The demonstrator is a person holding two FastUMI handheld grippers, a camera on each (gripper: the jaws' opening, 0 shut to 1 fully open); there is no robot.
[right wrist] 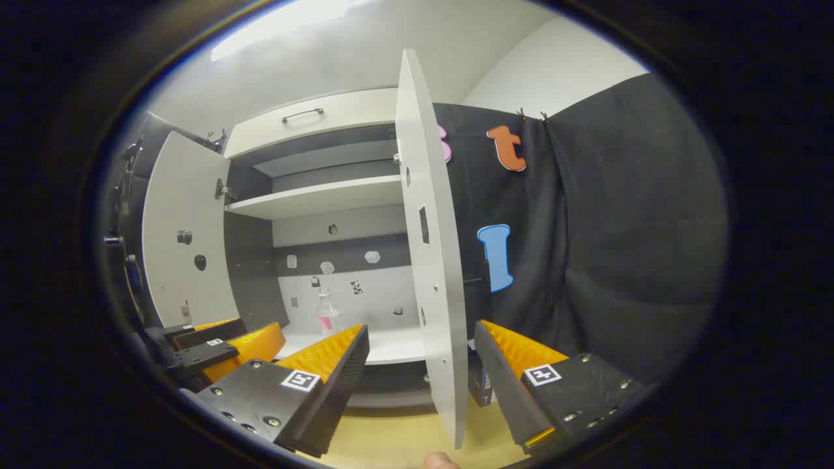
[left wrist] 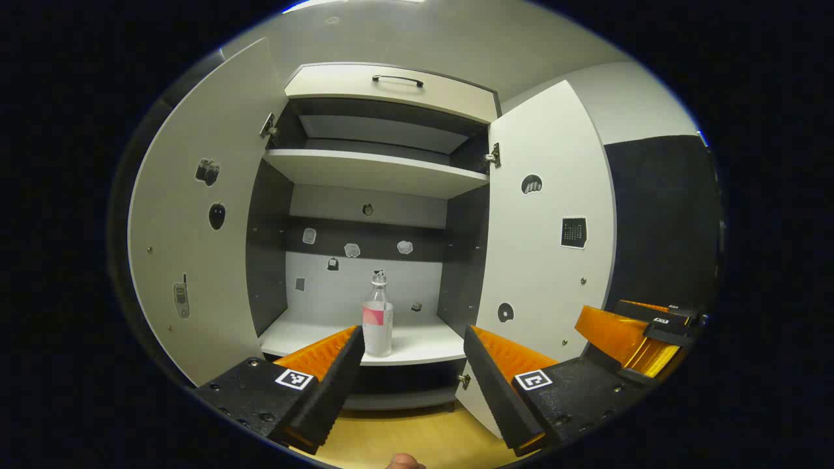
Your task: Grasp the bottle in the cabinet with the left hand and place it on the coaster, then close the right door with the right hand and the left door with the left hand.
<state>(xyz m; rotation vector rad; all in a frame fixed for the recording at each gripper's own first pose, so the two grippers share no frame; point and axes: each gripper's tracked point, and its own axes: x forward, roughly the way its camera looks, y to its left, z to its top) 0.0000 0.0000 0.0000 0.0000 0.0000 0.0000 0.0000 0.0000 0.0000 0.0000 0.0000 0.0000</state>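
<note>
A clear bottle [left wrist: 378, 320] with a pink label and a grey cap stands upright on the cabinet's lower shelf [left wrist: 423, 348], near its front edge. My left gripper [left wrist: 414, 339] is open in front of the shelf, short of the bottle, which sits just inside its left finger. Both doors are swung wide: the left door [left wrist: 195, 221] and the right door [left wrist: 554, 221]. In the right gripper view the bottle [right wrist: 328, 316] is farther off, and the right door [right wrist: 430, 260] is seen edge-on between the spread fingers of my open right gripper [right wrist: 422, 332].
An upper shelf [left wrist: 378, 166] and a top panel with a dark handle [left wrist: 397, 79] sit above. Wooden surface [left wrist: 417, 433] lies below the cabinet. Black cloth wall [right wrist: 606, 247] hangs right of the door. The right gripper [left wrist: 642, 332] hovers beside the right door; a small dark box [right wrist: 479, 387] is behind it.
</note>
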